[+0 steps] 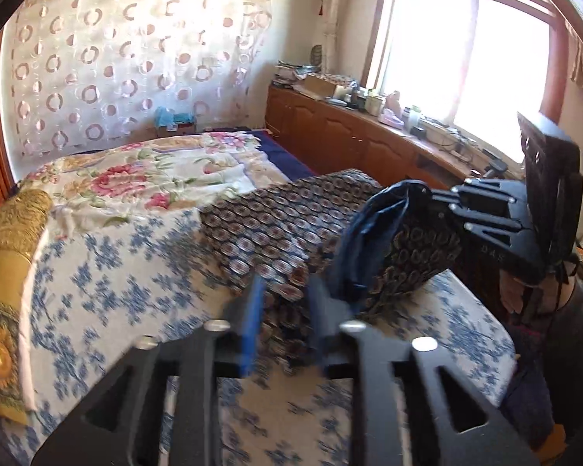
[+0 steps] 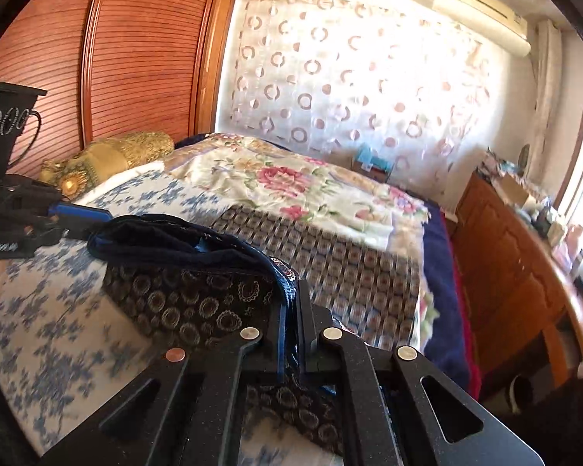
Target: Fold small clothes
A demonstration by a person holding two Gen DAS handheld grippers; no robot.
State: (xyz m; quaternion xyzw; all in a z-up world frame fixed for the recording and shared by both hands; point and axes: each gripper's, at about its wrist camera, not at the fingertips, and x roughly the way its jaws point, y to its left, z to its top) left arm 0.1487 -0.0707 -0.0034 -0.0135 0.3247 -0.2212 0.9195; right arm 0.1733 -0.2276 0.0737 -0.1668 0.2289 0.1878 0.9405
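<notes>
A small dark garment (image 2: 190,295) with a ring pattern and a navy lining hangs above the bed. My right gripper (image 2: 291,303) is shut on its navy edge. From the left wrist view the right gripper (image 1: 423,198) holds the garment (image 1: 408,256) up at the right. My left gripper (image 1: 287,310) has its jaws apart, blurred, just in front of the garment's lower left edge, and its pads press on nothing. In the right wrist view the left gripper (image 2: 81,221) sits at the garment's far left end, with a hand below it. A second patterned cloth (image 1: 268,229) lies flat behind.
The bed carries a blue-flowered sheet (image 1: 108,272), a floral quilt (image 1: 155,178) and a gold pillow (image 1: 7,233). A wooden cabinet (image 1: 330,132) crowded with small items runs under the window on the right. A wooden wardrobe (image 2: 136,58) stands behind the bed head.
</notes>
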